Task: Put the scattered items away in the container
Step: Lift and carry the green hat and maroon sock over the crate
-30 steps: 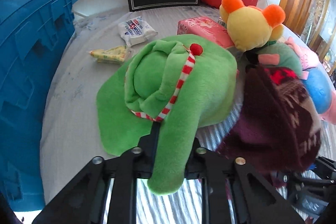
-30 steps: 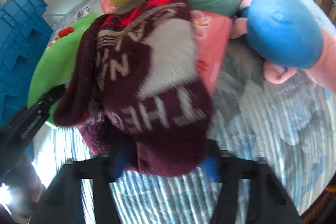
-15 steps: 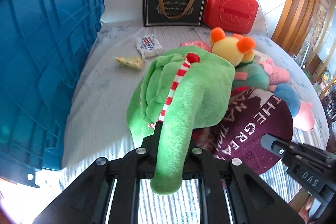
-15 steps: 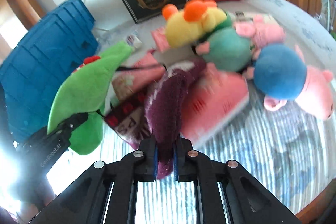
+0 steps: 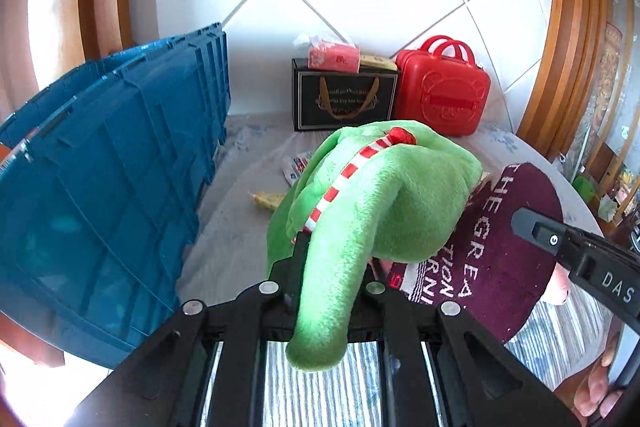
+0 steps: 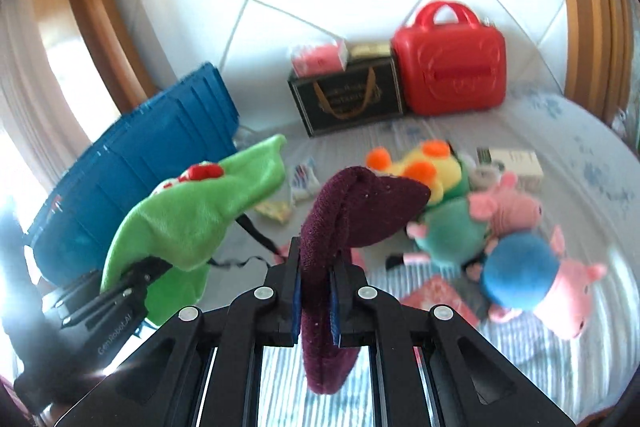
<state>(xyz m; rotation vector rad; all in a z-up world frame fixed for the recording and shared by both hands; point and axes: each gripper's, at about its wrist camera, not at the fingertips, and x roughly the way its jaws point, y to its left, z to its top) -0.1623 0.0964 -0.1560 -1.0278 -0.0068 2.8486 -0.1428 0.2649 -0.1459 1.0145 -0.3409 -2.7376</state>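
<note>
Blue crate [image 5: 108, 187], left of table [image 6: 540, 131]. Green hat [image 5: 384, 203], red-white trim, lifted clear, pinched in left gripper [image 5: 326, 281], jaws closed on its brim. Maroon knit hat [image 6: 352, 215], lifted, clamped between right gripper [image 6: 314, 291] pads, jaws closed. Plush toys [image 6: 516, 259] on table, right.

Fluffy plush green hat [image 5: 384, 203], knitted maroon beanie [image 6: 356, 211], glossy plastic crate [image 5: 104, 187].

Both wrist views look down along their jaws, sharing the blue crate [image 5: 108, 187] and red case [image 6: 450, 65].
</note>
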